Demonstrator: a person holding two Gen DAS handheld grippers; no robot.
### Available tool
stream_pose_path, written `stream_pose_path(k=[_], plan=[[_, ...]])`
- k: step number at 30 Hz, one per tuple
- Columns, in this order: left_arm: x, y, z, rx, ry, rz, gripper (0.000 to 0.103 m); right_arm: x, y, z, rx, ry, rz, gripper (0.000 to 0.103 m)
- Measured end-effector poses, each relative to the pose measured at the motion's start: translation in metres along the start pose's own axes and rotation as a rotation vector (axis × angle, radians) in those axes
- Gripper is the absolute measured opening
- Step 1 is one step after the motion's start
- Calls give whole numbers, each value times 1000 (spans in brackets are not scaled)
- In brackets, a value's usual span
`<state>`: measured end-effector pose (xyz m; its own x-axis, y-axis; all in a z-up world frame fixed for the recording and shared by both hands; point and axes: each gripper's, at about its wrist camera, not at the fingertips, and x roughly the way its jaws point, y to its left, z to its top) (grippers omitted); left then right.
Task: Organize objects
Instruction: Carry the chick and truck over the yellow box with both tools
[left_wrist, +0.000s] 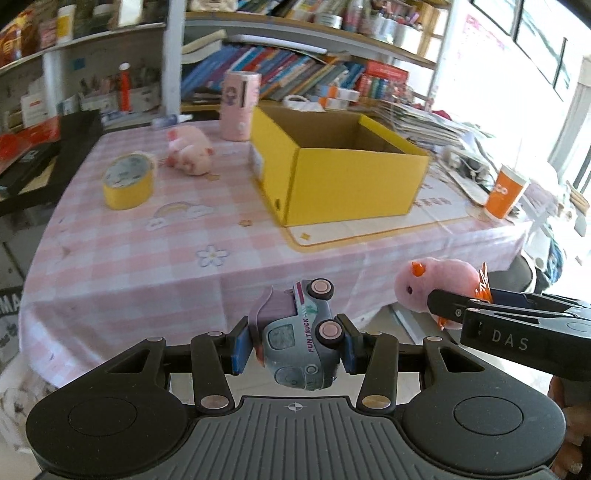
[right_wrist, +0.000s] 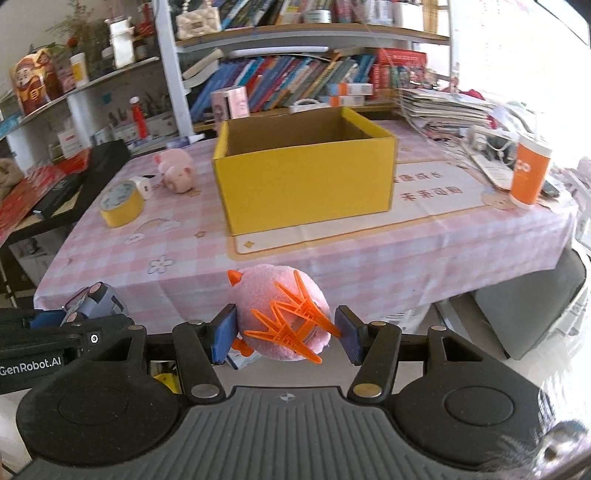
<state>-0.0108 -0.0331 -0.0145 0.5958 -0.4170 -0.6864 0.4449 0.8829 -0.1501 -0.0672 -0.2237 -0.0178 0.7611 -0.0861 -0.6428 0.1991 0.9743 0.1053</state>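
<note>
My left gripper (left_wrist: 293, 341) is shut on a grey-blue toy truck (left_wrist: 301, 343) lying on its side, held in front of the table's near edge. My right gripper (right_wrist: 286, 334) is shut on a pink plush chick (right_wrist: 280, 314) with orange feet; the chick also shows in the left wrist view (left_wrist: 436, 286). An open yellow cardboard box (left_wrist: 351, 181) stands on the pink checked table (left_wrist: 147, 258), also in the right wrist view (right_wrist: 306, 184). A pink plush pig (left_wrist: 188, 149) and a yellow tape roll (left_wrist: 127, 181) lie on the table's left part.
An orange cup (right_wrist: 530, 171) stands at the table's right edge. A pink canister (left_wrist: 240, 105) stands behind the box. Bookshelves (right_wrist: 295, 77) fill the back. A black case (left_wrist: 40, 162) sits left of the table. A stack of papers (right_wrist: 447, 107) lies at back right.
</note>
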Motion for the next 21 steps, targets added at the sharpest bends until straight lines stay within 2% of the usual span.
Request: stream_pose_path(k=[7,21], plan=[[6,-15,7,40,-6,-21,45,-2,-19,1,47,-3,-35,55],[14,-15,20,37,-23,-21,45,4,-21,14,40,-14,-38,55]])
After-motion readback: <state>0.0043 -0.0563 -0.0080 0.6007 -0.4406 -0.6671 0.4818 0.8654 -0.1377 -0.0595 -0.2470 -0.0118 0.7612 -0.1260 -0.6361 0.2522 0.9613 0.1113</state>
